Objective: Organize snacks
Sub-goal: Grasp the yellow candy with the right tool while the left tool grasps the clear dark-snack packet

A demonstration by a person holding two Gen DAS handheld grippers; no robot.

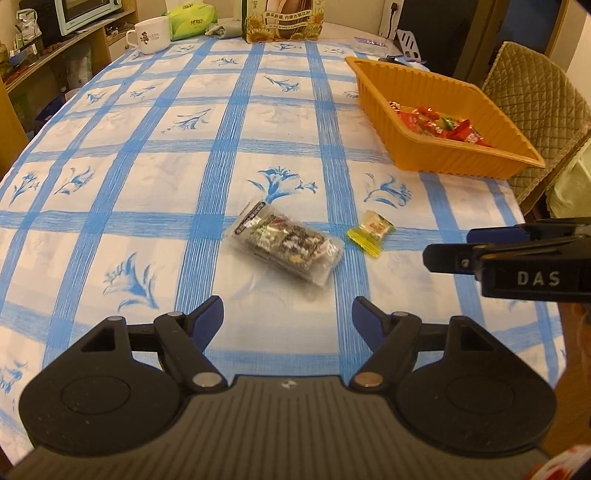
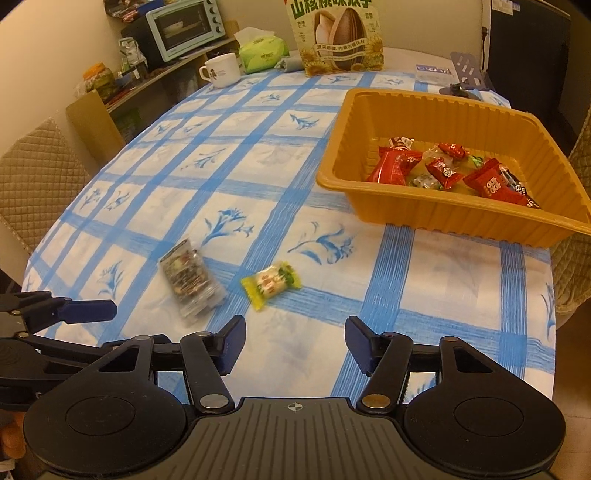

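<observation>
A clear packet of dark snack point(image 1: 286, 243) lies on the blue-checked tablecloth point(image 1: 147, 155), just ahead of my open, empty left gripper point(image 1: 287, 317). A small yellow-wrapped candy point(image 1: 371, 230) lies to its right. Both show in the right wrist view: the packet point(image 2: 192, 282) and the candy point(image 2: 271, 283), ahead and left of my open, empty right gripper point(image 2: 295, 339). An orange tray point(image 2: 461, 216) holding several red-wrapped snacks point(image 2: 395, 164) stands at the right, also seen in the left wrist view point(image 1: 443, 157). The right gripper point(image 1: 454, 251) shows at the right edge of the left view.
At the table's far end stand a sunflower-seed bag point(image 2: 334, 35), a green tissue pack point(image 2: 262, 51), a white mug point(image 2: 219, 70) and a phone stand point(image 2: 467, 74). Quilted chairs stand left point(image 2: 33, 184) and right point(image 1: 535, 107). A shelf with a toaster oven point(image 2: 184, 27) is beyond.
</observation>
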